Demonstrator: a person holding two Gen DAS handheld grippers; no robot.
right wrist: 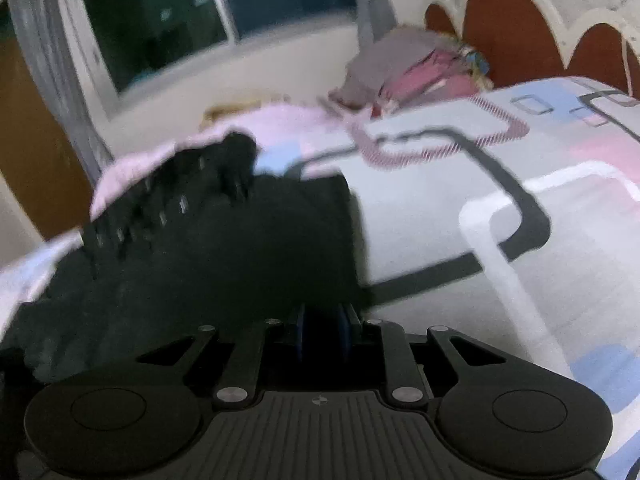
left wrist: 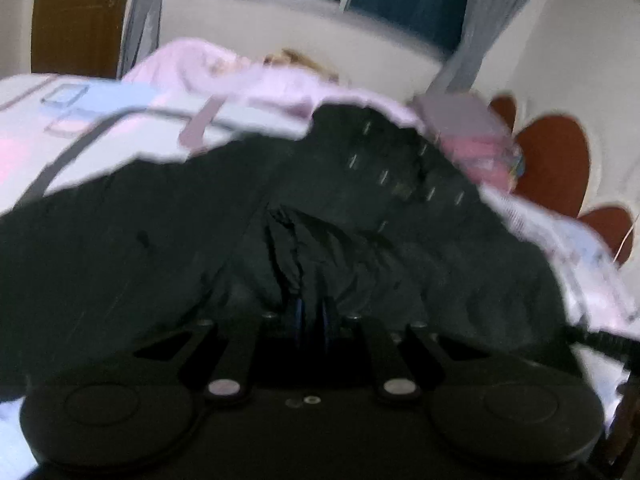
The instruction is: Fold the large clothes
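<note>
Black garment stretches lengthwise away from left gripper.

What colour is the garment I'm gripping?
Black garment, with small pale dashes on one part; clearest in the left wrist view.

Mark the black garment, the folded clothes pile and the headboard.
black garment (left wrist: 360, 248): left wrist view, on its wrinkled middle.
folded clothes pile (right wrist: 416, 72): right wrist view, on the pink and grey stack at the far end of the bed.
headboard (right wrist: 508, 28): right wrist view, on a red-brown arched panel.
</note>
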